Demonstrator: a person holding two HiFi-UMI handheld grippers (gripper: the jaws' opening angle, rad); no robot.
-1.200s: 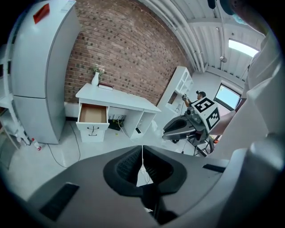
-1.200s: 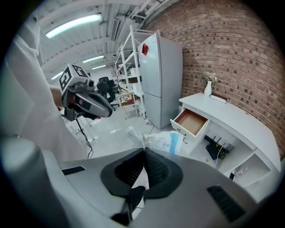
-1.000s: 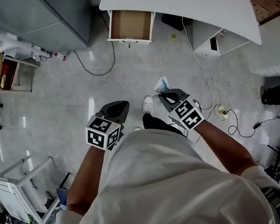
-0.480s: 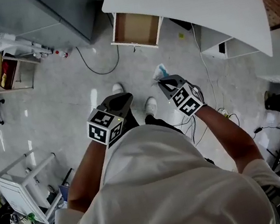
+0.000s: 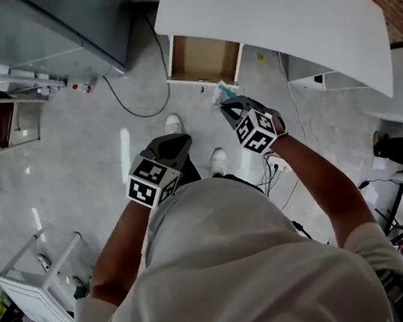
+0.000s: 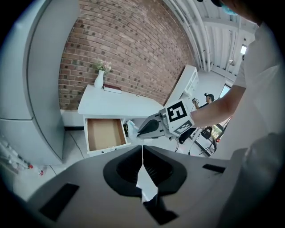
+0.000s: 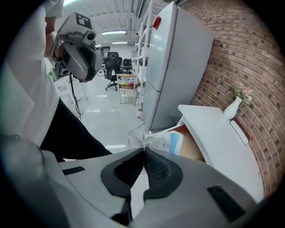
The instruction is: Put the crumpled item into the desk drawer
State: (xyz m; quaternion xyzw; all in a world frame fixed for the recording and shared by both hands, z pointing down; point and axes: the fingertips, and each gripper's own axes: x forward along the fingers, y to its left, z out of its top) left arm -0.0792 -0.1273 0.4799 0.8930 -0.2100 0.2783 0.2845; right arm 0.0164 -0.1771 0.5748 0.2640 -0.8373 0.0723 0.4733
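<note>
Over grey floor (image 5: 70, 147), right gripper (image 7: 144, 149) pinches crumpled white-blue wrapper (image 7: 168, 142); left gripper (image 6: 142, 148) closed.

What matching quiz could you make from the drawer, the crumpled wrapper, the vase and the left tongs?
Things:
1. drawer
2. crumpled wrapper
3. vase
4. left tongs

States:
a. shut, holding nothing
b. standing on the desk
c. pulled open
d. pinched in the right tongs

Pairs: 1-c, 2-d, 3-b, 4-a.
</note>
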